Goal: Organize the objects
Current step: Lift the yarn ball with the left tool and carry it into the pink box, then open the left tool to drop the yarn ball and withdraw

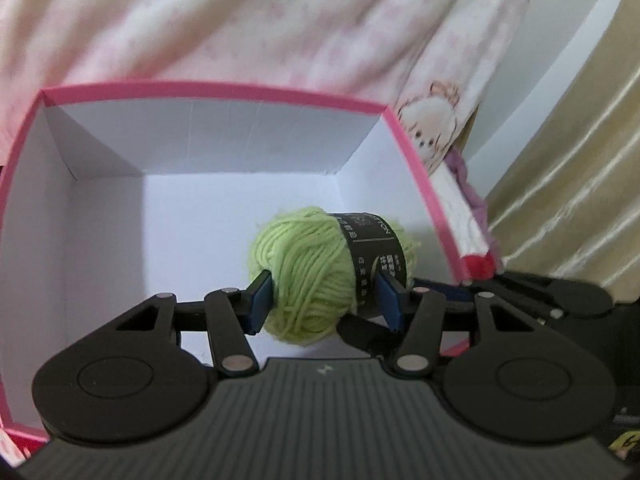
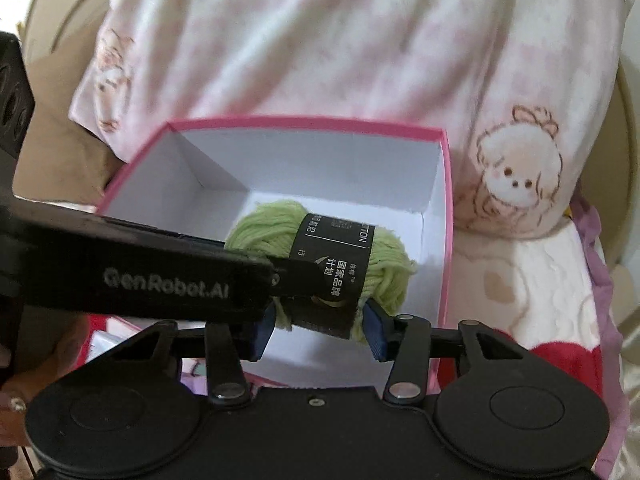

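Note:
A light green yarn ball [image 1: 304, 276] with a black paper band hangs inside the top of a pink-rimmed box [image 1: 224, 92] with white inner walls. In the left wrist view my left gripper [image 1: 326, 300] is shut on the ball, one blue pad on the yarn and the other on the band. In the right wrist view my right gripper [image 2: 320, 330] pinches the lower end of the same yarn ball [image 2: 280, 232] over the box [image 2: 304, 124]. The left gripper's black housing [image 2: 160, 276] crosses in from the left and hides part of the ball.
The box rests on a pink and white blanket [image 2: 360, 40] printed with a cartoon puppy [image 2: 516, 180]. A red patch [image 2: 560, 360] lies to the right of the box. Shiny golden fabric [image 1: 580, 160] hangs at the far right. A fingertip [image 2: 12, 400] shows at the lower left.

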A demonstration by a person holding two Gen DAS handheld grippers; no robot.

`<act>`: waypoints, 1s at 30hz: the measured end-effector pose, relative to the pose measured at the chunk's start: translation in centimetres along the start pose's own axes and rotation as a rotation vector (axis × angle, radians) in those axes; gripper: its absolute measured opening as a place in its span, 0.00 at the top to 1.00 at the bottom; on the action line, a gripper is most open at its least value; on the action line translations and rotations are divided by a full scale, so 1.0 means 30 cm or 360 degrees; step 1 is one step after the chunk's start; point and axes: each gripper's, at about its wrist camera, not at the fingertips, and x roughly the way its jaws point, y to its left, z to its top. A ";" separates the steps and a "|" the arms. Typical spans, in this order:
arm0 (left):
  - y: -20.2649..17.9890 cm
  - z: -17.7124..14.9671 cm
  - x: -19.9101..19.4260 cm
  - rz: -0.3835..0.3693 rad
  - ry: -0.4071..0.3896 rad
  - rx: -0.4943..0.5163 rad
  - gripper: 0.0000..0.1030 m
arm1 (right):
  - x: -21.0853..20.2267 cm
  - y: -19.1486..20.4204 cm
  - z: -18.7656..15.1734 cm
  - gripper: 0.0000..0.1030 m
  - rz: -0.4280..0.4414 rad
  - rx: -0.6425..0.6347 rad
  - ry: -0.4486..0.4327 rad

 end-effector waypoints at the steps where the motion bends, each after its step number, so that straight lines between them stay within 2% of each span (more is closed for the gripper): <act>1: 0.003 -0.007 0.018 0.0017 0.0015 0.0012 0.49 | 0.011 0.005 0.000 0.49 -0.0024 -0.0002 0.0020; 4: 0.024 -0.011 0.057 0.0085 0.0066 -0.0016 0.49 | 0.046 0.017 -0.006 0.50 -0.0062 -0.0033 0.0018; 6: 0.045 -0.004 0.052 0.0066 0.0061 -0.0051 0.51 | 0.042 0.027 -0.013 0.50 -0.0082 -0.0076 -0.0021; 9: 0.045 0.000 0.037 0.0083 0.0037 -0.0020 0.56 | 0.019 0.010 -0.023 0.51 -0.0032 -0.0063 -0.0033; 13: 0.032 -0.014 0.066 0.0024 0.0081 -0.0019 0.61 | -0.010 -0.012 -0.040 0.51 0.0015 -0.0083 -0.0048; 16: 0.024 -0.021 0.082 -0.0077 0.0081 -0.0086 0.61 | -0.007 -0.026 -0.044 0.51 0.0073 -0.0061 -0.0057; 18: 0.008 -0.026 0.090 -0.0036 0.0060 -0.0070 0.61 | -0.006 -0.021 -0.047 0.51 0.0071 -0.0069 -0.0063; 22: -0.007 -0.014 0.066 0.0015 0.0068 -0.0061 0.58 | -0.029 -0.019 -0.050 0.51 0.0084 -0.0058 -0.0074; 24: -0.018 -0.011 0.045 0.0041 0.0080 -0.0057 0.50 | -0.058 -0.020 -0.055 0.49 0.0088 -0.0054 -0.0087; 30: -0.061 0.001 -0.109 0.0088 0.0132 -0.0035 0.41 | -0.176 -0.019 -0.083 0.40 0.0153 0.0033 -0.0131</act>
